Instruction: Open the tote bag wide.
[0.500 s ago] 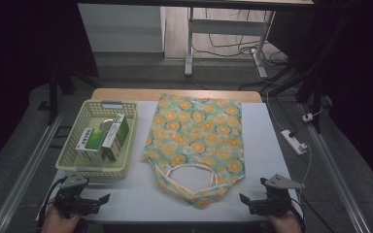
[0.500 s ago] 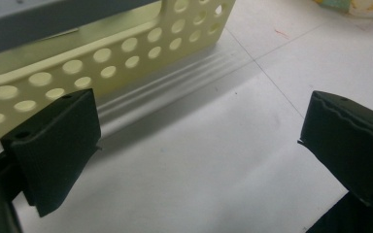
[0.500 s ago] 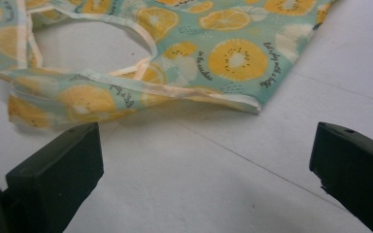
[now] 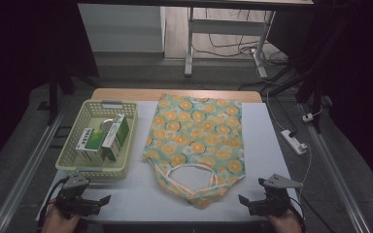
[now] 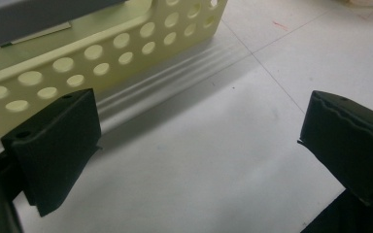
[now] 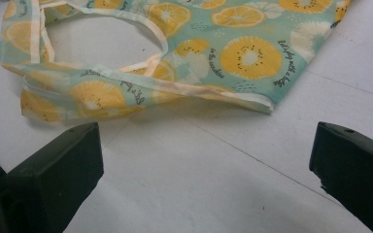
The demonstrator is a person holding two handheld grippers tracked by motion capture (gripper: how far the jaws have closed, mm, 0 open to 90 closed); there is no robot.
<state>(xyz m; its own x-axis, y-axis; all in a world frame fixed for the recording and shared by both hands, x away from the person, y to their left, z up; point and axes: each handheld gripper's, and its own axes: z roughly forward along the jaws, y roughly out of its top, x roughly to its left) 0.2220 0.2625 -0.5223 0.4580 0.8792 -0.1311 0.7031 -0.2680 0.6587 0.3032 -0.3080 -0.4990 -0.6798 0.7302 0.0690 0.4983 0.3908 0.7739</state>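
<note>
At lower left, the left claw (image 4: 90, 200) rests released on the table (image 4: 262, 141) below the basket (image 4: 73, 162) of boxes (image 4: 102, 138). The fruit-print bag (image 4: 194, 141) lies flat at centre. At lower right, the right claw (image 4: 252, 203) is released. Nothing has shifted since half a second ago; work seems unstarted.

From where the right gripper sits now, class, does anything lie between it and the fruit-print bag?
Nothing visible does. Only bare white table lies between the open right gripper and the bag's near edge.
</note>
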